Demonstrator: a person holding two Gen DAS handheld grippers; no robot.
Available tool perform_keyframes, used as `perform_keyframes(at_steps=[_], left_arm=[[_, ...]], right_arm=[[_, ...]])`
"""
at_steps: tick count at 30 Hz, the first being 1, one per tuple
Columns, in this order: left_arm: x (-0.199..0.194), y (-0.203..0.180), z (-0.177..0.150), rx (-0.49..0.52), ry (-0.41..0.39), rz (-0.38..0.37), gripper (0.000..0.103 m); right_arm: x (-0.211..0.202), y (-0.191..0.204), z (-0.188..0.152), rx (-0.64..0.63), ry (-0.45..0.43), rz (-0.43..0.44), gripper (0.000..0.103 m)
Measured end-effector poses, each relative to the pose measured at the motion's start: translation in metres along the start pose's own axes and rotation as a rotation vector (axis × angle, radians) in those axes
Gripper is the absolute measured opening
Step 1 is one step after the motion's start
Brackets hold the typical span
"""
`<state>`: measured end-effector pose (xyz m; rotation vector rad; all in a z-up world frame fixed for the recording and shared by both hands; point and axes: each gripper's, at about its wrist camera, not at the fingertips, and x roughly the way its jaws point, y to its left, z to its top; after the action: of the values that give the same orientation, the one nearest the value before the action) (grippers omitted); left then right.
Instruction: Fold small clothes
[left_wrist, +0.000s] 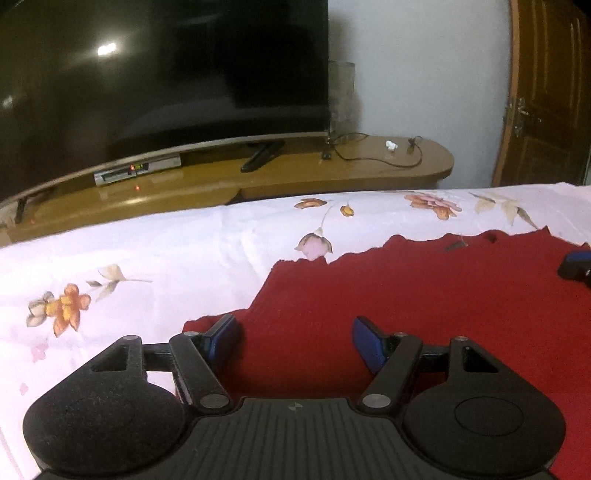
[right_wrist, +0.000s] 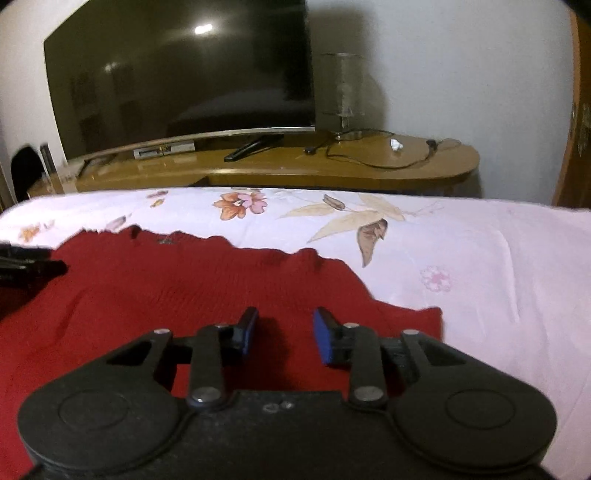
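Observation:
A red knit garment (left_wrist: 424, 295) lies spread on a white flowered bedsheet (left_wrist: 147, 258). My left gripper (left_wrist: 295, 336) is open over the garment's near left part, its left finger near the cloth's left corner, holding nothing. In the right wrist view the same garment (right_wrist: 184, 280) fills the left and middle. My right gripper (right_wrist: 284, 332) is open over the garment's near right part, close to its right corner, holding nothing. Each gripper shows at the edge of the other's view: the right one (left_wrist: 576, 264), the left one (right_wrist: 26, 262).
The bedsheet (right_wrist: 480, 258) ends at the bed's far edge. Beyond it stands a low wooden TV stand (left_wrist: 332, 173) with a large dark TV (left_wrist: 166, 74), a set-top box, cables and a lamp (right_wrist: 341, 92). A wooden door (left_wrist: 546, 92) is at the right.

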<state>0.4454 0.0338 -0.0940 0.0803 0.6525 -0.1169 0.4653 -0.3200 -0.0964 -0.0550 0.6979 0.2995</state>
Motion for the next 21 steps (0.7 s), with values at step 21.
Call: perform_keyframes(at_steps=[21], left_arm=[[-0.046,-0.058,-0.021,0.012,0.001,-0.063,0.081]], right_arm=[[-0.016,0.104,-0.015,-0.202,-0.001,0.155,0.048]])
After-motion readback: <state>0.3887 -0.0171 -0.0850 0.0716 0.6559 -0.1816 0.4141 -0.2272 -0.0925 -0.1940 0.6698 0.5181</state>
